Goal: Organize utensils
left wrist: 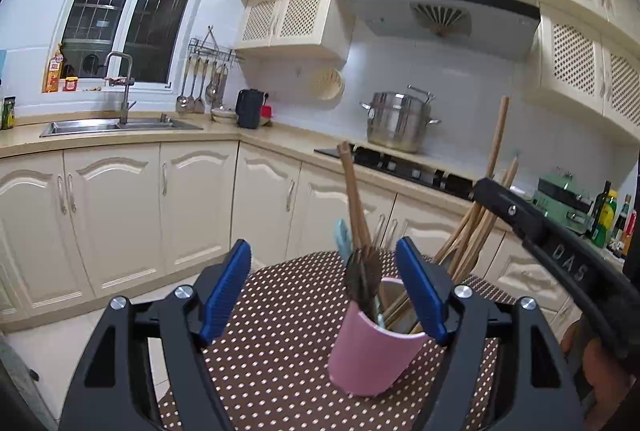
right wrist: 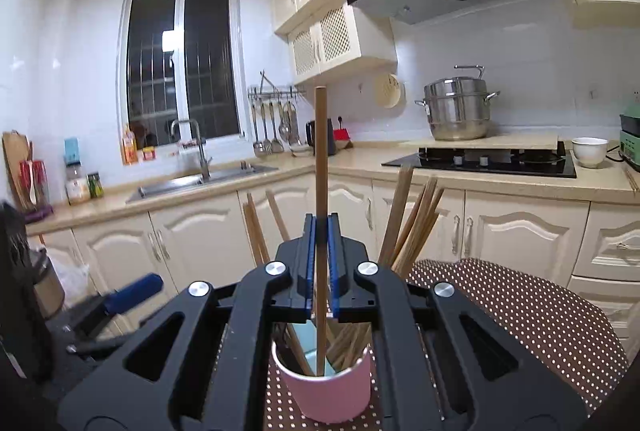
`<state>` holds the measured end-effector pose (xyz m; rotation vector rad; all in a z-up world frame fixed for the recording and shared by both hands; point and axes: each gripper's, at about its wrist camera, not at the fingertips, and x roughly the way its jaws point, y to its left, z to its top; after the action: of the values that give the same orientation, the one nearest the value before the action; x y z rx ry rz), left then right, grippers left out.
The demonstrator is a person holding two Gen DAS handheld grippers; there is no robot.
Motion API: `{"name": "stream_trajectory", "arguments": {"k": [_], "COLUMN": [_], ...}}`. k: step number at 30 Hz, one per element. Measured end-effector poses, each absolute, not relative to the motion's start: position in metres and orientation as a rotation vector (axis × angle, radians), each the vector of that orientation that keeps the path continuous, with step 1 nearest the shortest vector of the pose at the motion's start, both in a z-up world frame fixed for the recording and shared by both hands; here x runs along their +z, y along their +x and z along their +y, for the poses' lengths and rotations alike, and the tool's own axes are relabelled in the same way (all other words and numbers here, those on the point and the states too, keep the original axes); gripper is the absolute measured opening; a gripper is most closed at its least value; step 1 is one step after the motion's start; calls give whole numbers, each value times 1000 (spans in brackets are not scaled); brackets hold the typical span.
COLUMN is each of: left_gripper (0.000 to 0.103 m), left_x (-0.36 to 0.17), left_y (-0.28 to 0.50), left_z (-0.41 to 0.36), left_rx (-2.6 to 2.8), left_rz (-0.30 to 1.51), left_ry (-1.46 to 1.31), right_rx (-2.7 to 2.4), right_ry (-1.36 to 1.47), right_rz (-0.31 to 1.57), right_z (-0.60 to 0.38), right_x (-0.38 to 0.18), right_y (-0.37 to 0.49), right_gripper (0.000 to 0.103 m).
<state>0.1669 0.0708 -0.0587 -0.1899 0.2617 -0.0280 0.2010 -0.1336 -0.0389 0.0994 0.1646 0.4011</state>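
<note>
Right wrist view: right gripper (right wrist: 321, 231) jaws pinch an upright chopstick (right wrist: 320, 151), lower end in pink cup (right wrist: 326, 389).

Cup (left wrist: 374, 355) on table (left wrist: 280, 371) (chopsticks (left wrist: 466, 243) inside), cabinets (left wrist: 132, 215) behind

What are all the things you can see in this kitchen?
pink cup: one, pink, on the dotted cloth, full of utensils.
chopstick: one, brown, upright, its lower end in the cup.
other chopsticks: several, brown, leaning in the cup.
dotted cloth: one, brown with white dots, under the cup.
steel pot: one, silver, behind the stove.
stove: one, black, on the counter.
sink: one, steel, under the window.
white bowl: one, right of the stove.
left gripper: open, near the cup.
right gripper: shut on the chopstick.
</note>
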Motion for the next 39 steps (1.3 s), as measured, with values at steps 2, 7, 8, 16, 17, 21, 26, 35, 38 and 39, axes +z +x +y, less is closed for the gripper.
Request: {"name": "stream_trajectory", "arguments": {"k": [2,7,8,16,17,21,26,35,38,39], "left_gripper": [73,74,74,74,74,75,78,81,81,82], "left_x": [-60,-58,-58,-48,-46,-37,-26,-7,2,3], "left_y": [164,161,159,142,138,127,107,62,39,34], "left_z": [75,82,83,83,83,80,75,60,53,52], "left_rx": [-21,14,14,8,5,5,-4,-53,-58,-56], "left_rz": [283,329,338,356,356,348,319,249,187,173], "left_ry": [-178,-134,-130,-87,-86,-81,-77,-68,-51,-48], "right_rx": [391,391,386,388,390,384,377,346,331,324], "right_ry": [83,50,49,74,75,80,99,154,141,131], "right_rz": [181,254,259,285,287,280,266,256,252,244], "right_z": [-131,-127,-127,-132,-131,-135,-143,-162,-167,-169], "right_x": [-44,-63,-66,-68,-68,-60,-50,-35,-28,-26], "right_y": [201,205,205,198,197,184,165,104,83,75], "right_gripper": [7,6,6,7,7,7,12,52,63,64]}}
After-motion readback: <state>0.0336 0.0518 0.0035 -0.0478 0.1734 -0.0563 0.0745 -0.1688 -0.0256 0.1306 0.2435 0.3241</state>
